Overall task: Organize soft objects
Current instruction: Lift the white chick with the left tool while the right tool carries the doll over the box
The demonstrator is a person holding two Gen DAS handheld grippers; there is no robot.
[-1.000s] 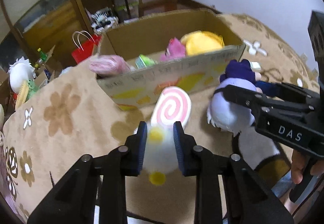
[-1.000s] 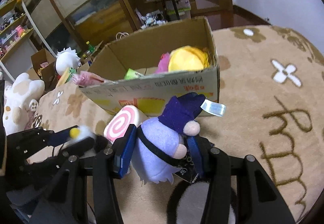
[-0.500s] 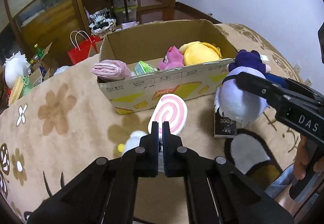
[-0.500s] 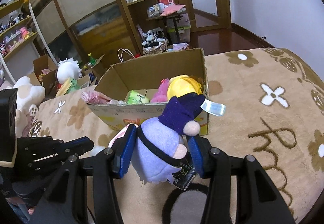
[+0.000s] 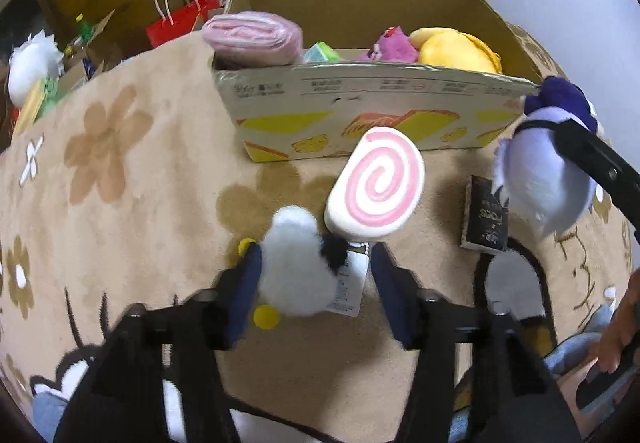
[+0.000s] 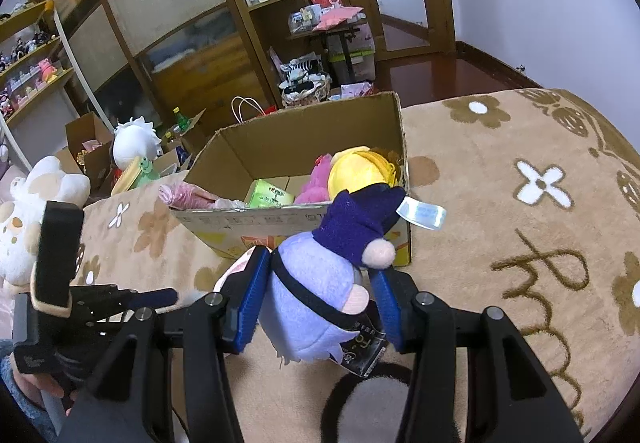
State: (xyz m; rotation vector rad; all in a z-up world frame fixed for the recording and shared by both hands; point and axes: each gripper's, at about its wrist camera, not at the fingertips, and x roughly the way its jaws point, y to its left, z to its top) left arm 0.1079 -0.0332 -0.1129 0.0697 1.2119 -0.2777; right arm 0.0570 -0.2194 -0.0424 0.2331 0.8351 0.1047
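A white fluffy plush point(image 5: 296, 275) with yellow bits and a paper tag lies on the tan flowered rug point(image 5: 120, 203). My left gripper point(image 5: 316, 279) points down over it, jaws opening, the plush between them and the right pad clear of it. A pink-swirl plush point(image 5: 376, 183) rests just beyond, in front of the cardboard box point(image 5: 360, 99). My right gripper point(image 6: 320, 295) is shut on a lilac doll with a purple hat point(image 6: 312, 291), held above the rug near the box's front corner; the same doll point(image 5: 540, 179) shows at the right of the left wrist view.
The box holds a folded pink cloth point(image 5: 252, 39), a green pack point(image 5: 320, 53), a pink plush point(image 5: 392, 47) and a yellow plush point(image 5: 456, 51). A black card point(image 5: 486, 219) hangs under the doll. Shelves, cartons, a red bag point(image 5: 176, 23) and big white plush toys point(image 6: 40, 211) stand beyond the rug.
The left gripper pinched the white plush, then stood shut and empty above it; now it has dropped lower with jaws spread around it. The right gripper raised the doll slightly.
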